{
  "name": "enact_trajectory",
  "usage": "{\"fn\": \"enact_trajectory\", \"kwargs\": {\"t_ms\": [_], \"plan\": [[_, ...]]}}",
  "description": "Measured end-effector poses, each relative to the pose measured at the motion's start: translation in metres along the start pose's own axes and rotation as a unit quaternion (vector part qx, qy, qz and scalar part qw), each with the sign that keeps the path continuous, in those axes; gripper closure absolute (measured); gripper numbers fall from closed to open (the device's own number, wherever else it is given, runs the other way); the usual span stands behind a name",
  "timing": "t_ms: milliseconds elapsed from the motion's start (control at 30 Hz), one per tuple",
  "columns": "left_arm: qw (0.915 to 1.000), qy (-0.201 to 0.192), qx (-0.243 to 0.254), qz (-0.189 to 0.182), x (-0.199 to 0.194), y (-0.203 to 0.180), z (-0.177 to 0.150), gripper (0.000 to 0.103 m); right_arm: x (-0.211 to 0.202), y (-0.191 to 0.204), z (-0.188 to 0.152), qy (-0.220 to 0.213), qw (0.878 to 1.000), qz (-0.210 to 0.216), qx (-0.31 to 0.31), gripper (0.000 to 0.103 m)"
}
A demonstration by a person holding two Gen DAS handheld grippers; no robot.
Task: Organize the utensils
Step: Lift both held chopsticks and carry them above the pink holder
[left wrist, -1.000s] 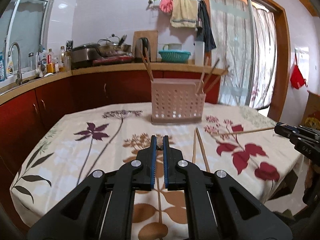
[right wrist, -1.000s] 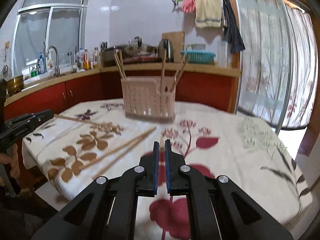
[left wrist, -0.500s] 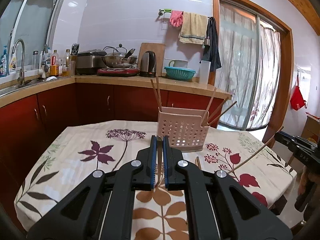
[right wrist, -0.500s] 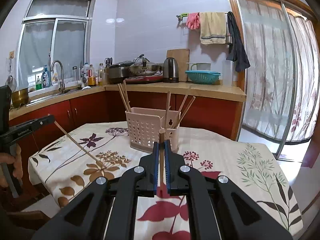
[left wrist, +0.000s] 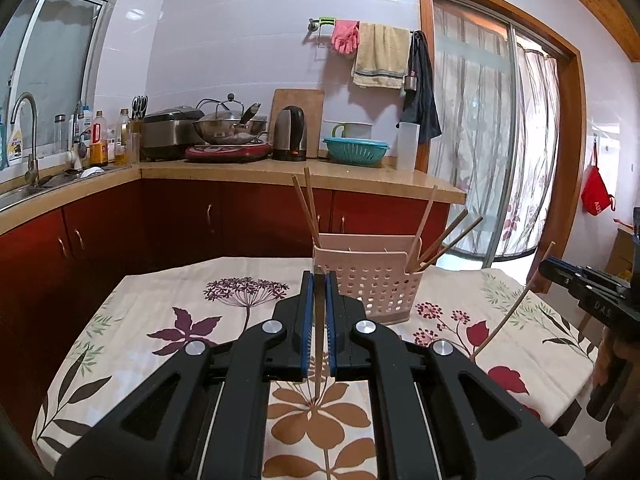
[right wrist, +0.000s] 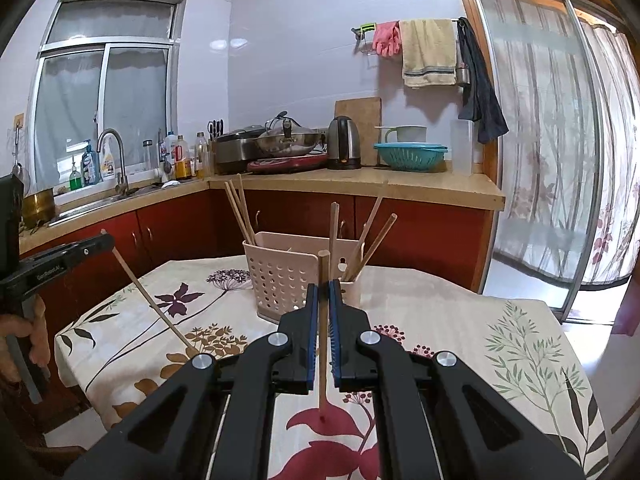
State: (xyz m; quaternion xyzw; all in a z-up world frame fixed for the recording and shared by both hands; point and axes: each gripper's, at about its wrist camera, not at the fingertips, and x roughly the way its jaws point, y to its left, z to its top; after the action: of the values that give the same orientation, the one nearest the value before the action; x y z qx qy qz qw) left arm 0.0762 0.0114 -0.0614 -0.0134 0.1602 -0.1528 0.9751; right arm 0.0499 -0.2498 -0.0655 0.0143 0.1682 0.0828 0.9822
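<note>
Both grippers are clamped on a chopstick each: left gripper (left wrist: 317, 304) and right gripper (right wrist: 324, 308) hold theirs near-upright above the desk (right wrist: 500, 344). The pink utensil basket (right wrist: 288, 276) sits straight ahead, nearer the right.

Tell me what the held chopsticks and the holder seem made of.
Chopsticks: probably bare wood or bamboo, going by their matte tan colour and plain round shafts. Holder: likely moulded plastic, being pale pink, smooth, and regularly perforated with round holes.
</note>
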Motion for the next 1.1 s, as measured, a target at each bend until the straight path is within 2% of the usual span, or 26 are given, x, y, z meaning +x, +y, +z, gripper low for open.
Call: {"fn": "enact_trajectory", "kwargs": {"t_ms": [133,300,533,733,933,1100], "plan": [[0.9999,-0.006,-0.004,-0.009,0.002,0.001,0.012,0.096,0.002,-0.004,0.006,0.000,1.000,0.004,0.010,0.097],[0.9992,-0.031,0.000,-0.026,-0.002,-0.002,0.040,0.096,-0.001,-0.010,0.025,-0.016,1.000,0.015,0.019,0.097],[0.9961,-0.071,0.028,-0.045,0.001,-0.016,0.082,0.096,-0.005,-0.010,0.071,-0.065,0.997,0.038,0.016,0.097],[0.9922,-0.107,0.044,-0.046,0.011,-0.025,0.114,0.096,0.001,-0.007,0.110,-0.109,0.993,0.046,0.000,0.097],[0.9879,-0.141,0.048,-0.042,0.034,-0.031,0.143,0.096,0.023,-0.009,0.136,-0.132,0.990,0.044,-0.010,0.097],[0.9858,-0.159,0.042,-0.036,0.064,-0.032,0.159,0.096,0.048,-0.014,0.146,-0.132,0.990,0.036,-0.014,0.097]]}}
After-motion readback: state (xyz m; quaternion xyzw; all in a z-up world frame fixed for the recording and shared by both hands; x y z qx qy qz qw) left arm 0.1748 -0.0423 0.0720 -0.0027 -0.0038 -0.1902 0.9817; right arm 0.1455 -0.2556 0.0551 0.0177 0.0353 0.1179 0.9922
